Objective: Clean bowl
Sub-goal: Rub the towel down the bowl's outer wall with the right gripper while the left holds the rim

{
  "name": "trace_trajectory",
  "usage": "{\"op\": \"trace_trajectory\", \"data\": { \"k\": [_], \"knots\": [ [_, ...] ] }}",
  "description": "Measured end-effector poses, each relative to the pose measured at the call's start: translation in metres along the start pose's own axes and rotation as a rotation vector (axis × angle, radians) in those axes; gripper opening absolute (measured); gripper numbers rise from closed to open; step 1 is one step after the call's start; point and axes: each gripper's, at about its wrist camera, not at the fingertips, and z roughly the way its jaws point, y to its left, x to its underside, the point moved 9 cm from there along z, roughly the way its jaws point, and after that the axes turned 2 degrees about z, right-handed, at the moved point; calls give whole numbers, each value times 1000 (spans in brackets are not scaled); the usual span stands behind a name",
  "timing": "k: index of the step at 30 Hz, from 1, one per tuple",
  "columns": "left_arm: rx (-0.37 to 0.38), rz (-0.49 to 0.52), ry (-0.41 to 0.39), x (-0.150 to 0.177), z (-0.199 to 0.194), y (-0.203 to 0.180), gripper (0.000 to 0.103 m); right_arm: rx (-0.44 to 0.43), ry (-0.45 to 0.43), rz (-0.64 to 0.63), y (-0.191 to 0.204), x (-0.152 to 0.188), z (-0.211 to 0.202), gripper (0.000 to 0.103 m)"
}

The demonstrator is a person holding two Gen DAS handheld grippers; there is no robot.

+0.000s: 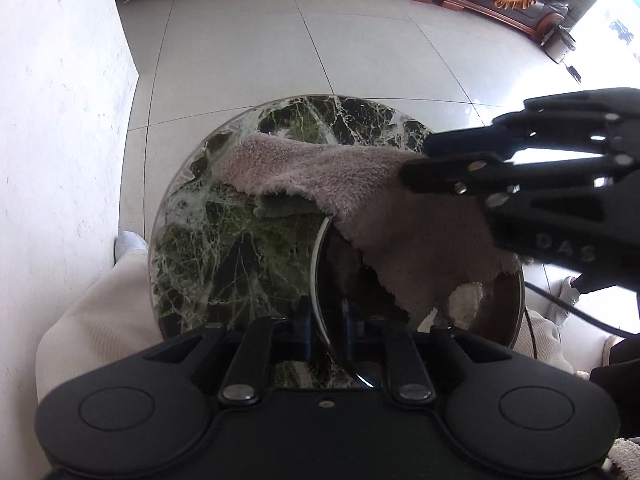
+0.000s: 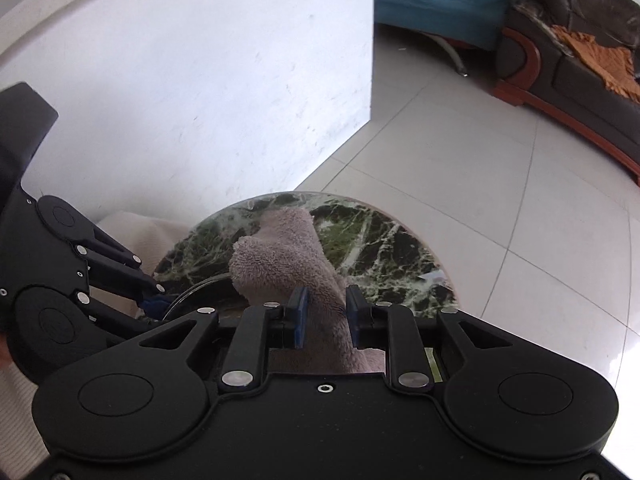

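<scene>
Nearest in the left wrist view, our left claw [image 1: 326, 330] pinches the near-left rim of the bowl [image 1: 516, 312], one finger inside and one outside. The bowl rests on the near right part of the round green marble table [image 1: 224, 248], and the pink cloth [image 1: 360, 184] drapes over its far rim and out across the table to the left. Our right claw [image 2: 325, 314] comes in from the right and is clamped on the bunched cloth above the bowl. Beyond the table lie pale floor tiles [image 1: 360, 52] and a dark sofa [image 2: 580, 52].
</scene>
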Motion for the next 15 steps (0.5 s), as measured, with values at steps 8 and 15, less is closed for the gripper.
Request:
{"op": "trace_trajectory", "data": {
  "k": [8, 15],
  "knots": [
    [-3, -37, -21, -2, 2, -2, 14, 31, 4, 121, -14, 29, -13, 15],
    [-16, -26, -20, -3, 3, -3, 16, 35, -8, 83, -7, 16, -12, 15]
  ]
}}
